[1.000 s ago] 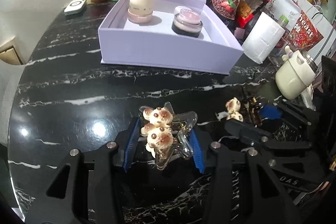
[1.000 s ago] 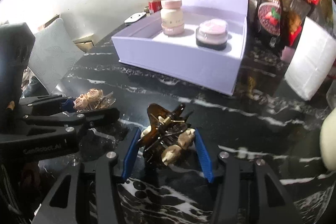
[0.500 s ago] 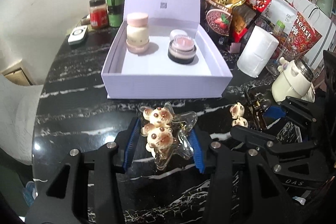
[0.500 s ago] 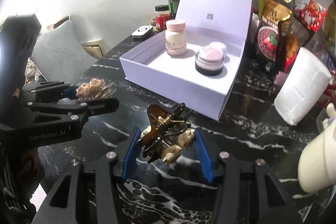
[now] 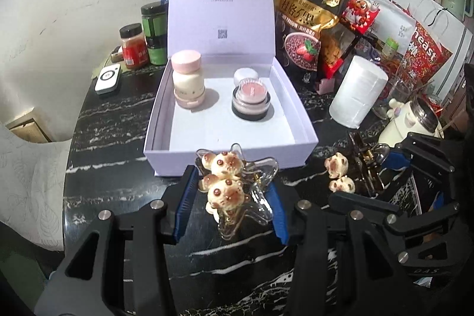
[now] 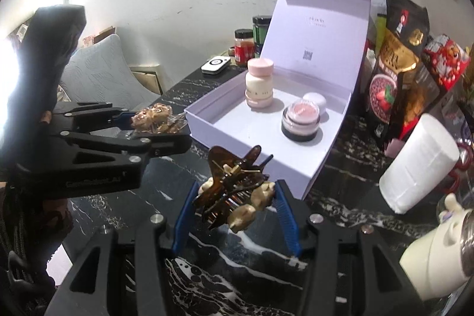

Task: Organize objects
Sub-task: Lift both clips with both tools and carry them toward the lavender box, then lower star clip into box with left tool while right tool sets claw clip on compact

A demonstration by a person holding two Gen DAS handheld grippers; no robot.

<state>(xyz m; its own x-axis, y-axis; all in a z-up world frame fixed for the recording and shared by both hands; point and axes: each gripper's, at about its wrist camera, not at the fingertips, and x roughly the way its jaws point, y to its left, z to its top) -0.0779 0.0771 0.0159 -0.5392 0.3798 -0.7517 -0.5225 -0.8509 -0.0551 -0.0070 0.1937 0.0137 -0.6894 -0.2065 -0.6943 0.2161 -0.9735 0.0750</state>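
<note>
— What was seen from the left wrist?

— A clear hair clip (image 5: 234,191) with bear charms was pinched between the pads of the left gripper (image 5: 231,203), closed just enough to carry it, above the table's (image 5: 118,132) dark top and short of the front wall of the open box (image 5: 225,96), presumably its destination.

— And from the right wrist?

— A brown claw clip (image 6: 234,191) was clamped likewise in the right gripper (image 6: 234,212), near the box's front corner, where two jars were already seated.

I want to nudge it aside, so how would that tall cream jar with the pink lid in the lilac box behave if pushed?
The tall cream jar with the pink lid stands upright and narrow, so it would probably tip rather than slide. Its round body would likely roll inside the lilac gift box.
</note>
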